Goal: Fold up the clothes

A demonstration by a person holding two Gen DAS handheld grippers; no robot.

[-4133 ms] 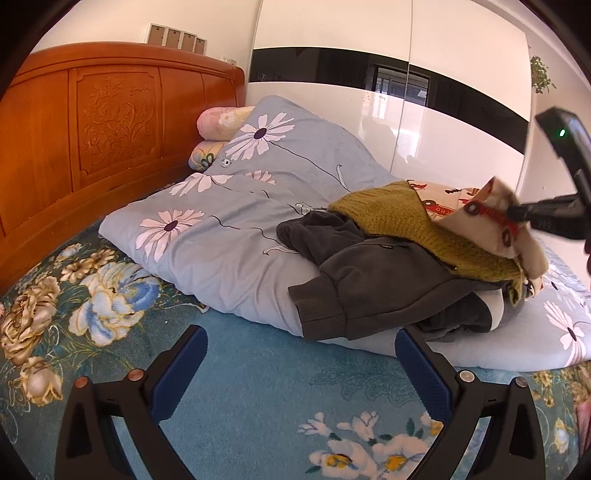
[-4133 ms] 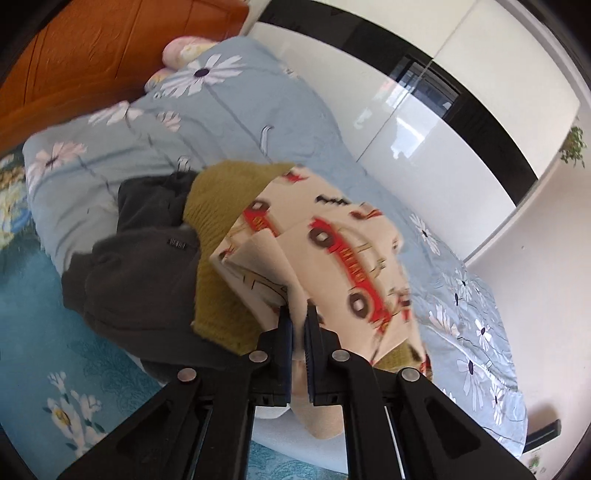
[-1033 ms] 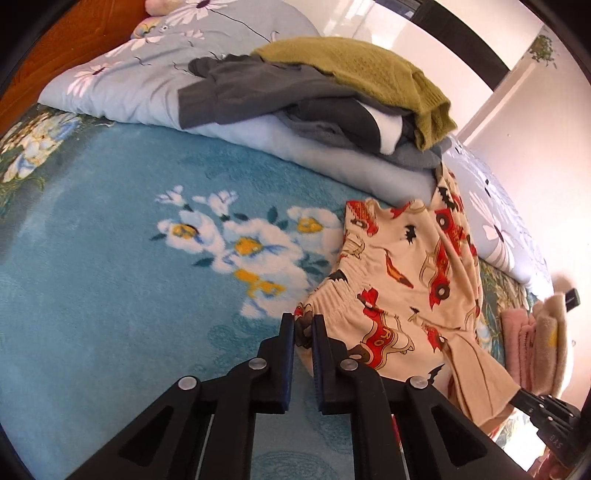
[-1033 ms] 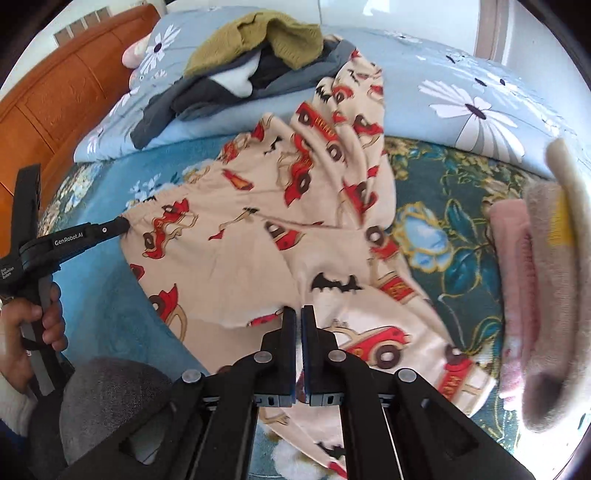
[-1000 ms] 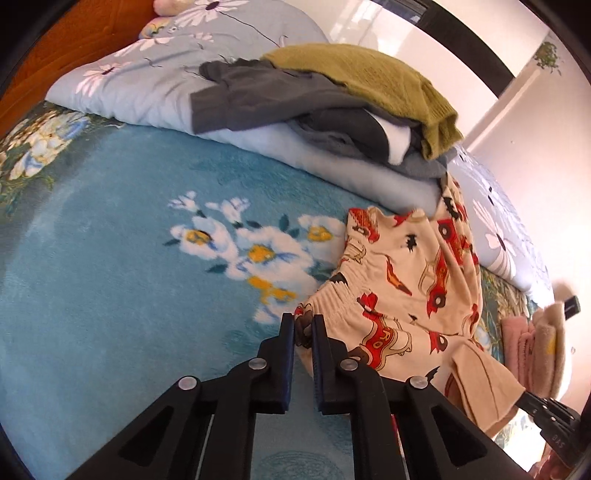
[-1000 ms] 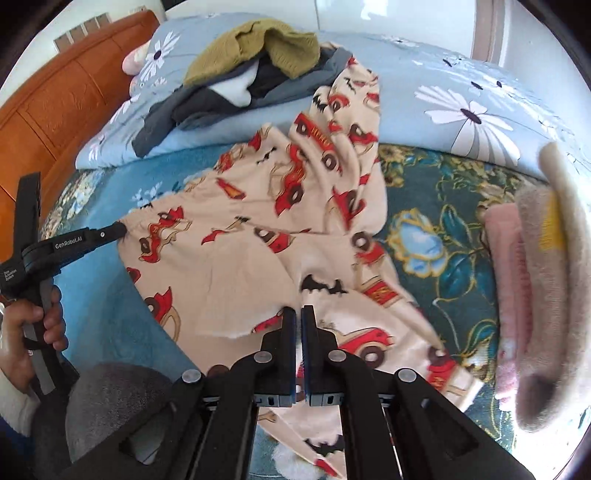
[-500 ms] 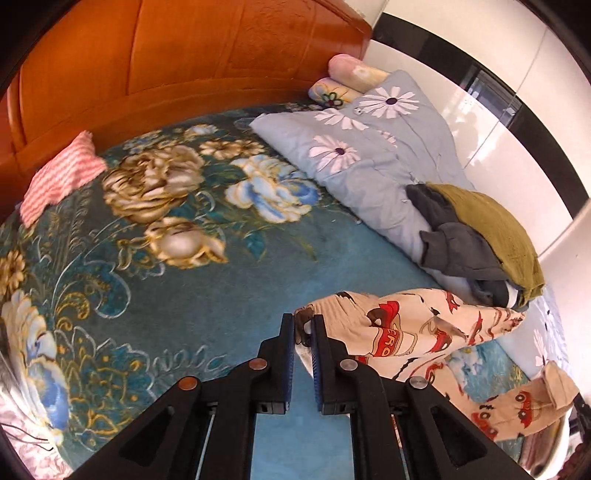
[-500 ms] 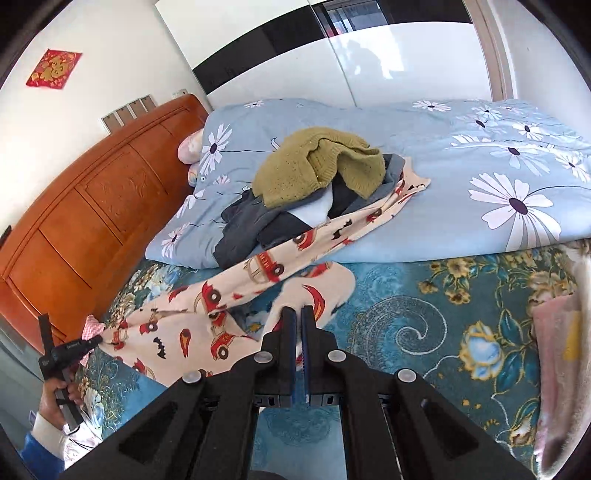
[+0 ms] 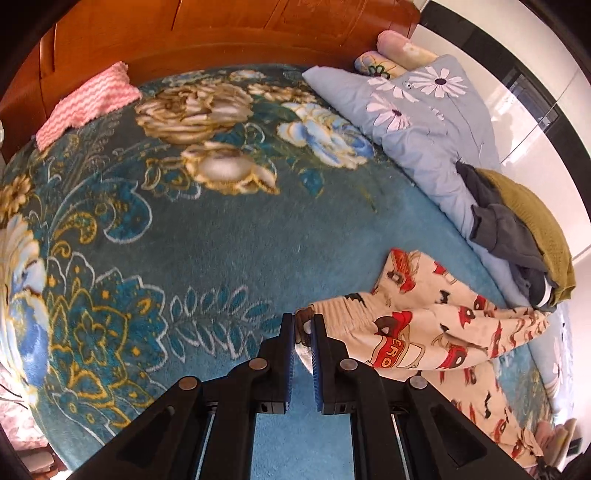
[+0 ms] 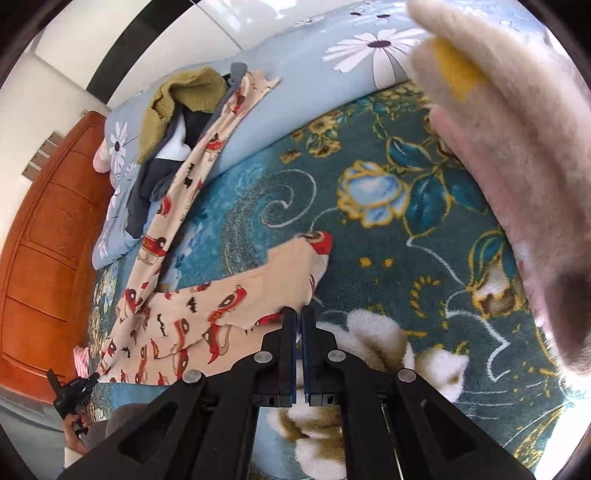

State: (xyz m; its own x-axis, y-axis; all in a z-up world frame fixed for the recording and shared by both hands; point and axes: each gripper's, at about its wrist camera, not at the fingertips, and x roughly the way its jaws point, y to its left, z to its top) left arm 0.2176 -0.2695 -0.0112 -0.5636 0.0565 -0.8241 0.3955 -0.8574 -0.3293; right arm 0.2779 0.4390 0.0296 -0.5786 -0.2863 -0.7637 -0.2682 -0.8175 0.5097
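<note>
Cream pajama pants (image 9: pixel 436 332) printed with red cars lie stretched across the blue floral blanket (image 9: pixel 184 229). My left gripper (image 9: pixel 303 328) is shut on the elastic waistband corner. In the right wrist view the same pants (image 10: pixel 207 306) run from the clothes pile down to my right gripper (image 10: pixel 298 314), which is shut on the end of one leg. The other leg trails up over the grey-blue quilt (image 10: pixel 303 88). The left gripper (image 10: pixel 72 391), held in a hand, shows small at the lower left of that view.
A pile with an olive sweater (image 9: pixel 532 221) and dark grey clothes (image 9: pixel 506 229) sits on the daisy quilt (image 9: pixel 436 122). A pink striped cloth (image 9: pixel 88 99) lies by the wooden headboard (image 9: pixel 221 33). Folded fluffy pink and cream items (image 10: pixel 517 140) loom at the right.
Both grippers pulled apart, stretching the pants out over the blanket. The left swung toward the headboard side; the right dropped toward the blanket near the fluffy folded items.
</note>
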